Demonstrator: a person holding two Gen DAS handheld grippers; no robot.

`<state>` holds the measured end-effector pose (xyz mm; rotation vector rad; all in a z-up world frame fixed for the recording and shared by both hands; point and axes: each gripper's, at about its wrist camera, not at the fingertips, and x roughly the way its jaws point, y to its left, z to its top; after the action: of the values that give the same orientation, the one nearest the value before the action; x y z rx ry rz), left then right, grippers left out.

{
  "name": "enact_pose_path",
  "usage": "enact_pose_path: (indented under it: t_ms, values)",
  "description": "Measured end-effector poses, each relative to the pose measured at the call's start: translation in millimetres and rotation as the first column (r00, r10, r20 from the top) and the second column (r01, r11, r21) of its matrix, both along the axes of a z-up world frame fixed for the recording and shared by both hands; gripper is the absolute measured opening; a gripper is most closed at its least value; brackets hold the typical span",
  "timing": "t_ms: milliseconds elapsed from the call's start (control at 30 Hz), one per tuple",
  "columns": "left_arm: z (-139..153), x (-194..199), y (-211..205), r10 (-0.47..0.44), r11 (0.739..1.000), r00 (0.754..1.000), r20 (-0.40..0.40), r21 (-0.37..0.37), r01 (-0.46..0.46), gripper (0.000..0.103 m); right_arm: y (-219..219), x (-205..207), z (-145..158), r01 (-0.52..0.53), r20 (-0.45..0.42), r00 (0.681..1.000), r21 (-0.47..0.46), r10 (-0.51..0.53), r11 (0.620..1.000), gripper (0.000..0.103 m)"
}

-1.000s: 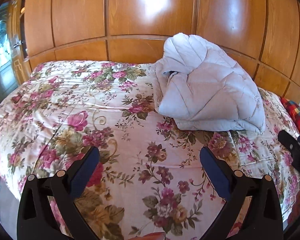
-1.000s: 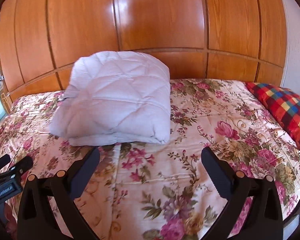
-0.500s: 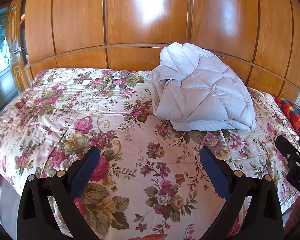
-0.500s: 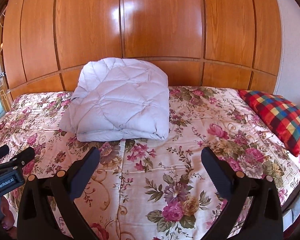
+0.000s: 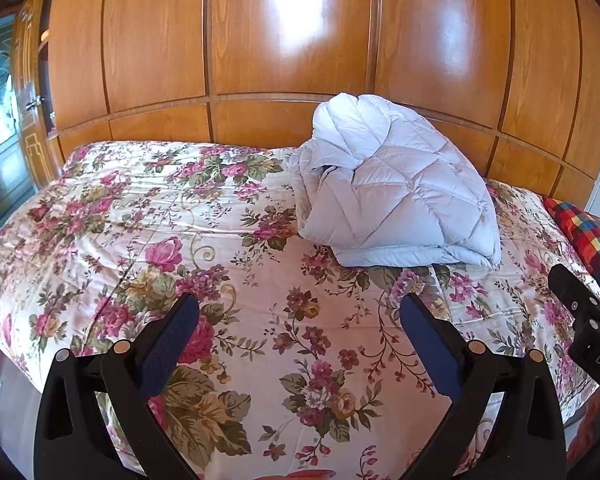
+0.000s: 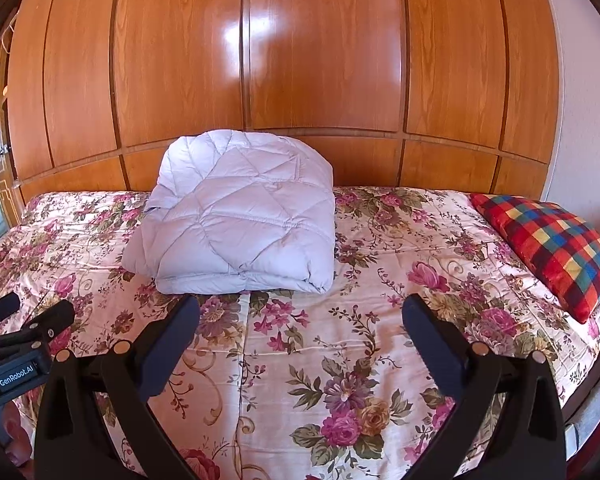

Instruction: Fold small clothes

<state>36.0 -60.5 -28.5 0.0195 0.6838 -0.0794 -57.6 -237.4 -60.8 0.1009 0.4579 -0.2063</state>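
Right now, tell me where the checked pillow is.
The pillow lies at the bed's right edge in the right wrist view, near the wall, well right of the folded white jacket.

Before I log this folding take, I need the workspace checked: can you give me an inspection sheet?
Surface: bed with a floral bedspread, lying fairly smooth.
Job's things: one pale quilted garment, folded into a bundle, resting near the headboard; its left side looks looser and bunched.
Clutter: checked pillow at the bed's right edge.
Grippers: left gripper and right gripper both open, holding nothing, above the bedspread and short of the garment.
Cables: nothing seen.
Surroundings: glossy wooden panelled wall behind the bed; a glazed cabinet door at far left.
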Motion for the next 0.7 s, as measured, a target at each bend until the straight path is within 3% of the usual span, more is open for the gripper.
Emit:
enact_pose_path:
  t_ms: [700]
  values:
    - [0.9,0.7,1.4,0.005,1.0,1.0,0.0,-0.007,-0.005,0.099,-2.5,2.4,-2.0,-0.006,-0.016,1.0,0.02,0.006,1.0,0.101]
